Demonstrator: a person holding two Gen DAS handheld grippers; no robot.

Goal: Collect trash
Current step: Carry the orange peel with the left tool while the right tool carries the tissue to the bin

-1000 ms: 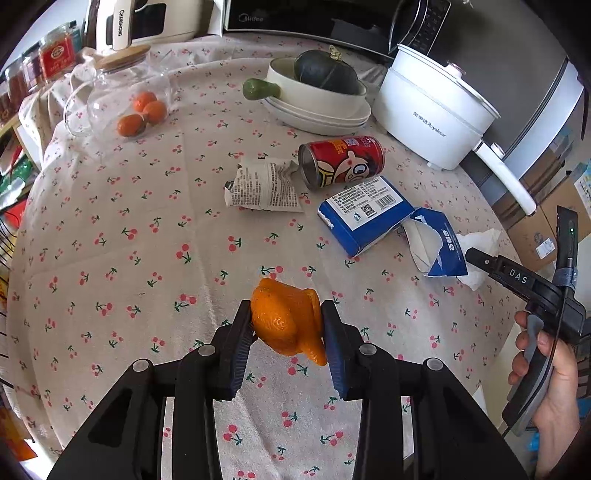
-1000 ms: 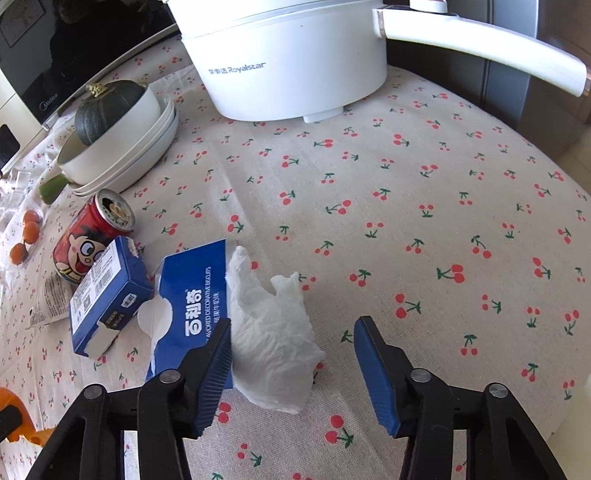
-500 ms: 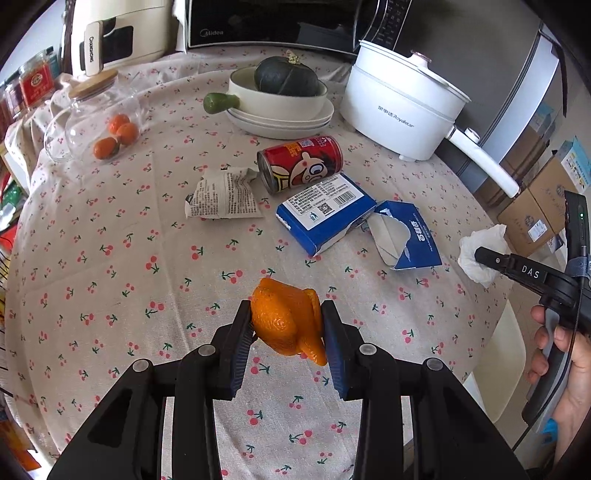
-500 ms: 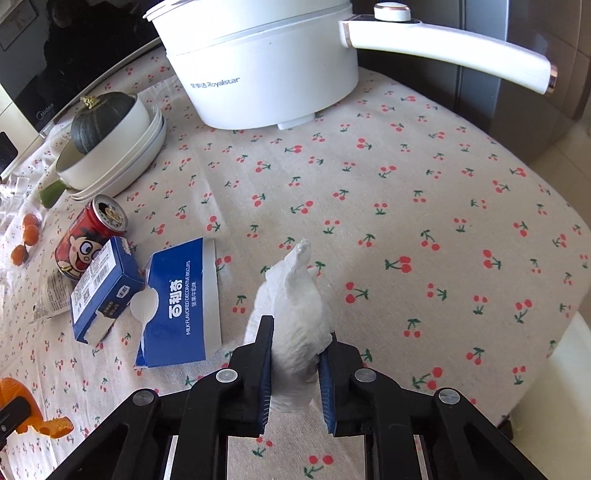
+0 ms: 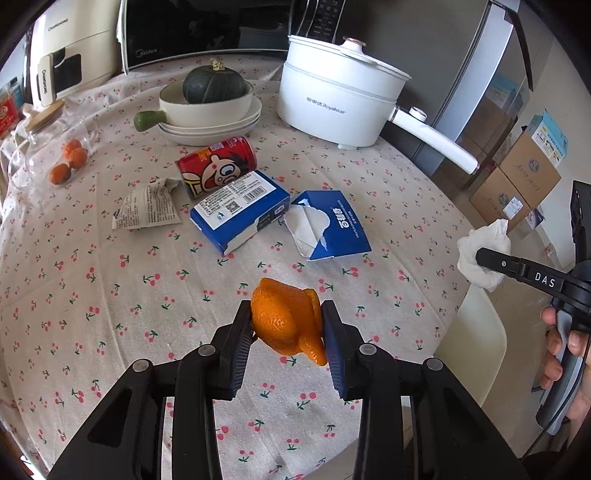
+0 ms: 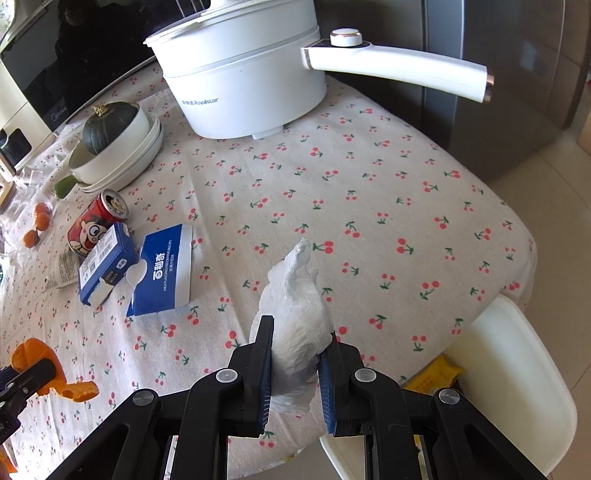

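Half the tissue behind fingers

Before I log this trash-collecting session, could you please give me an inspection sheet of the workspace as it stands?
Surface: cherry-print tablecloth, wrinkled.
Job's things: orange peel and crumpled tissue held; red can on its side, blue carton, torn tissue box, wrapper lying on the cloth.
Clutter: white pot, squash in stacked bowls, glass jar with small oranges.
Grippers: left gripper shut on peel; right gripper shut on tissue.
Cables: nothing seen.
Surroundings: microwave, cardboard boxes, white chair.
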